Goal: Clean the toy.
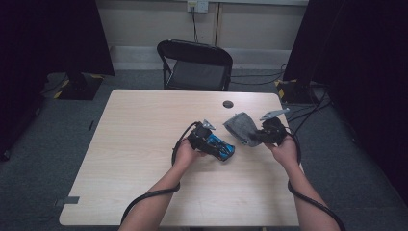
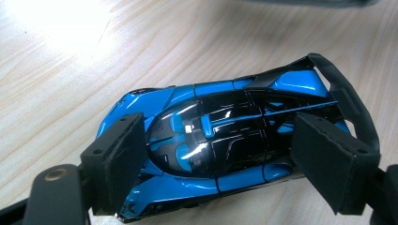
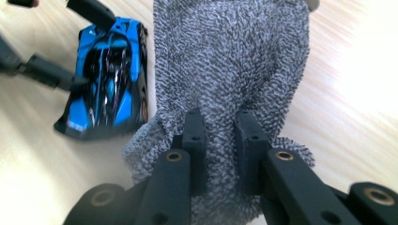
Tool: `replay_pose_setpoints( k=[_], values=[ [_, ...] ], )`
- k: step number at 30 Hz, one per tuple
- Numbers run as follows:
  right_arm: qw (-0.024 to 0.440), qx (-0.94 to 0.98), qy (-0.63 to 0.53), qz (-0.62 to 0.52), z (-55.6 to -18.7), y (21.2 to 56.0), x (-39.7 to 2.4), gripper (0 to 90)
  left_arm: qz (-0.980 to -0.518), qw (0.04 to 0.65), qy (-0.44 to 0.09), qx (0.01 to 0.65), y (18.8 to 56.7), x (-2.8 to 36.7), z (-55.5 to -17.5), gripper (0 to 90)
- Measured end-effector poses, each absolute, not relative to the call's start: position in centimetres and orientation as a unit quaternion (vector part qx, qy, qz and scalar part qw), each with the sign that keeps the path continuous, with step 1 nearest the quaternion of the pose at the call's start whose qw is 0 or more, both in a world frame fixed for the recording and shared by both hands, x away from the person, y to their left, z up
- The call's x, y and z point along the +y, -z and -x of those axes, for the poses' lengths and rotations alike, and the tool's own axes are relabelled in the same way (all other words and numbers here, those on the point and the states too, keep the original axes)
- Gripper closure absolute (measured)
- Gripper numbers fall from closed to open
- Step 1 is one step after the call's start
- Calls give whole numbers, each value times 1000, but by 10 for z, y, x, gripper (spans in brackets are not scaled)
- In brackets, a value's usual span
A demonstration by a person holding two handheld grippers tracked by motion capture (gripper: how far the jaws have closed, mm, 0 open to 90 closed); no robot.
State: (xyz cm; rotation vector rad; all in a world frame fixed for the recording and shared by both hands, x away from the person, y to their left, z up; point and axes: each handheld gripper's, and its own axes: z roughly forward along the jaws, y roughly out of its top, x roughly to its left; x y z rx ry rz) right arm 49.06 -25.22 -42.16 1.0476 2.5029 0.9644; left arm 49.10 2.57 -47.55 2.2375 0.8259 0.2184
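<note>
left gripper [image 2: 211, 154] clamps the blue toy car [image 2: 220, 140] across its width, long axis crosswise between the jaws. right gripper [image 3: 220, 136] pinches the grey cloth [image 3: 234, 61], car just beside it.

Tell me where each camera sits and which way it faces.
High view: above the person's side, looking forward and down at the pale wooden table; both forearms show.
Left gripper view: rides the left hand-held gripper, looking down its black jaws clamping the glossy blue and black toy car.
Right gripper view: rides the right hand-held gripper, pinching the grey terry cloth.
All share the car.
</note>
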Motion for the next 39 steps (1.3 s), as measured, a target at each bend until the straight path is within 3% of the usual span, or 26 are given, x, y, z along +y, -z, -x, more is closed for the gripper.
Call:
replay_pose_setpoints(
  k=[20,39],
  values=[
    [124,878,-297,-354,-538,456,-192,769,-865,372,-89,324,477,27,-489,194],
    [94,903,-286,-307,-543,475,-167,770,-864,371,-91,328,477,27,-488,199]
  ],
)
